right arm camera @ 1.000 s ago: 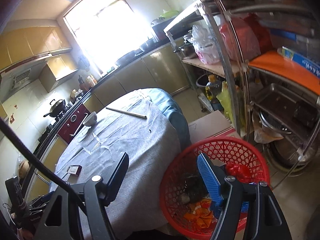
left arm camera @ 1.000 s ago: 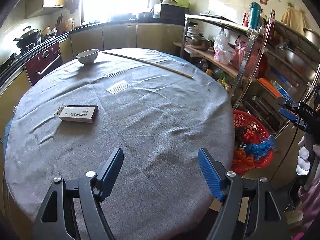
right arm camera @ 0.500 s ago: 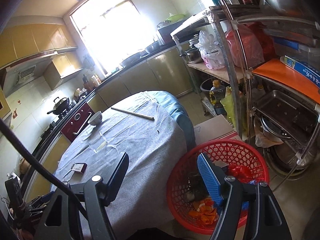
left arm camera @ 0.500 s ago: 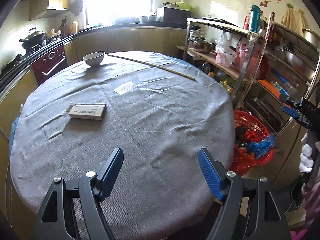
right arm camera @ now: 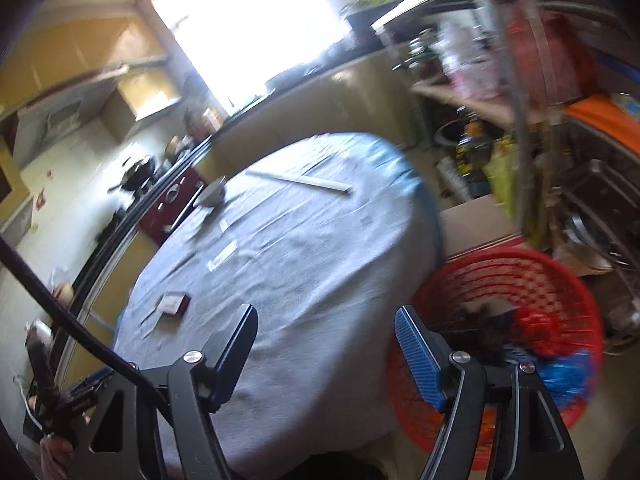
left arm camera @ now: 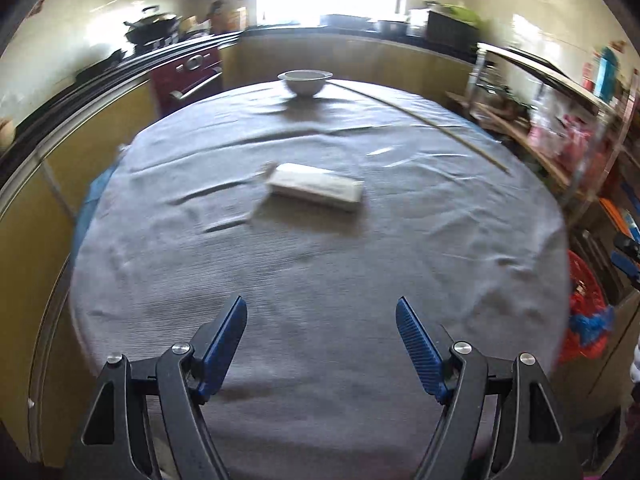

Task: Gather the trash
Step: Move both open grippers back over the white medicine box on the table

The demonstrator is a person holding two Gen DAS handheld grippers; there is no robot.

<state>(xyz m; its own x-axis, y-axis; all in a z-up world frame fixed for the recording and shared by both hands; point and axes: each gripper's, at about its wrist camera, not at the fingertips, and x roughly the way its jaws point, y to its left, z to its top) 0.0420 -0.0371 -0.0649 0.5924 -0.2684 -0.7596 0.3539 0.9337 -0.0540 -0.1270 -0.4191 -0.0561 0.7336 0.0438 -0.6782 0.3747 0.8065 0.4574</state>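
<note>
A small flat box point(left arm camera: 316, 186) lies on the grey cloth of the round table point(left arm camera: 320, 264), well ahead of my left gripper point(left arm camera: 320, 312), which stands open and empty over the near part of the cloth. The same box point(right arm camera: 173, 303) shows at the table's left side in the right wrist view. My right gripper point(right arm camera: 325, 322) is open and empty over the table's near right edge. Beside it on the floor stands a red basket point(right arm camera: 500, 272) with trash inside; its edge point(left arm camera: 582, 300) also shows at the right of the left wrist view.
A white bowl point(left arm camera: 305, 80) and a long thin stick point(left arm camera: 420, 120) lie at the far side of the table, with a clear flat wrapper point(right arm camera: 223, 257) mid-table. Metal shelving point(right arm camera: 560, 120) crowds the right; a stove and counter point(left arm camera: 180, 68) run along the left and back.
Both views have swung left and are now blurred. The box has come from the left toward the middle ahead of my left gripper. The basket has slid to the right in both views.
</note>
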